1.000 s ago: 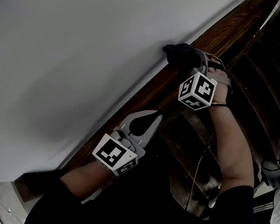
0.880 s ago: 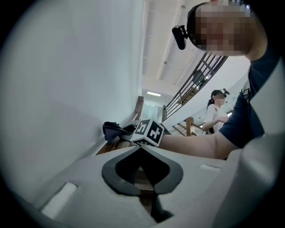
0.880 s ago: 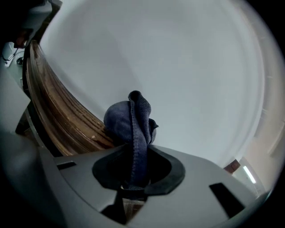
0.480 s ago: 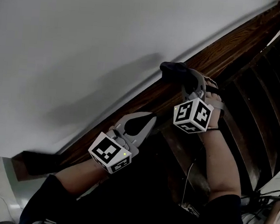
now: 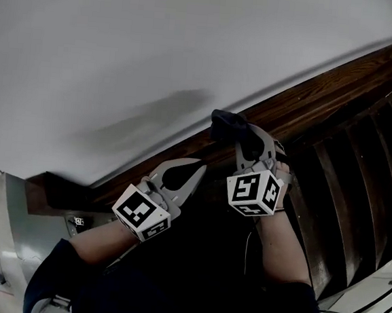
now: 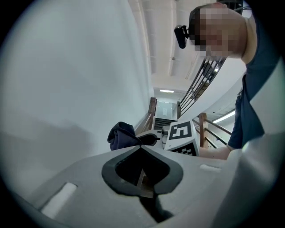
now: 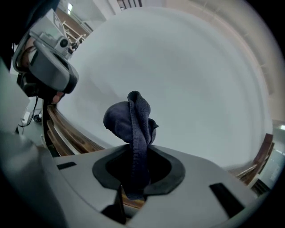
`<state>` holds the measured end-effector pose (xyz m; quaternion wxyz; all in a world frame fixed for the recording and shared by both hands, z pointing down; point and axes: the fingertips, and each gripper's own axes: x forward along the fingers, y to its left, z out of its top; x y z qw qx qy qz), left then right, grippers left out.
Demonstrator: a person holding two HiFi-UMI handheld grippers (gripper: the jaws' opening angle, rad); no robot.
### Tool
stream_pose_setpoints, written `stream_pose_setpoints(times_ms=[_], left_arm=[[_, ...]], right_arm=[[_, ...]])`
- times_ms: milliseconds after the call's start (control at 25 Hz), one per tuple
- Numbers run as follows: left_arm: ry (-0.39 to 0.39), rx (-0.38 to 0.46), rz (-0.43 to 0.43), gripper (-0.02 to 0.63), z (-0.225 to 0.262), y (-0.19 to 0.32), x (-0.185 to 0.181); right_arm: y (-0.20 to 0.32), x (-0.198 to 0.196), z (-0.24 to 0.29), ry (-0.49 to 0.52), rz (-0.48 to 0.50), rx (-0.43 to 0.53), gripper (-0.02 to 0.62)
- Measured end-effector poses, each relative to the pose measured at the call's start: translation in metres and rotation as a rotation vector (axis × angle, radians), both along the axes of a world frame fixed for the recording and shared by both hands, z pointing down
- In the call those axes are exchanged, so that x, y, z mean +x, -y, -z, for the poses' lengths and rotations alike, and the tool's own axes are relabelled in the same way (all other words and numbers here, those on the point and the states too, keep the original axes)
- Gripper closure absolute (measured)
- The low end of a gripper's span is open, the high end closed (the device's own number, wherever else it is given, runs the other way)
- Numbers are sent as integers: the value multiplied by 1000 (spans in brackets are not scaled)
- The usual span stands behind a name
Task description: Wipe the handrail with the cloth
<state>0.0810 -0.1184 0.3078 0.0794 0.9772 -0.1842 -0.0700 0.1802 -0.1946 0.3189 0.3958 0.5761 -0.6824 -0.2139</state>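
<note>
Navy cloth, head view: bunched against wooden handrail, below white wall, pinched by right hand-held gripper.
Left hand-held gripper, left gripper view: jaws together, empty, just beside the handrail.
Right gripper view: jaws clamped on cloth.
Progress: seemingly mid-wipe; upper stretch of handrail probably left.

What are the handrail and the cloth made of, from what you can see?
The handrail looks like wood: dark brown with visible grain, possibly varnished. The cloth looks like soft, matte dark-blue fabric: limp folds and a fine nap, maybe microfibre.
</note>
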Motion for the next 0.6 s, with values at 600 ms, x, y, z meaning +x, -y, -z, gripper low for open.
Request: stream_pose_setpoints(times_ms=[600], left_arm=[[43,-62,213,603,-53,-38,-104]], right_arm=[[-58,-141,-66,419,258,-171,506]])
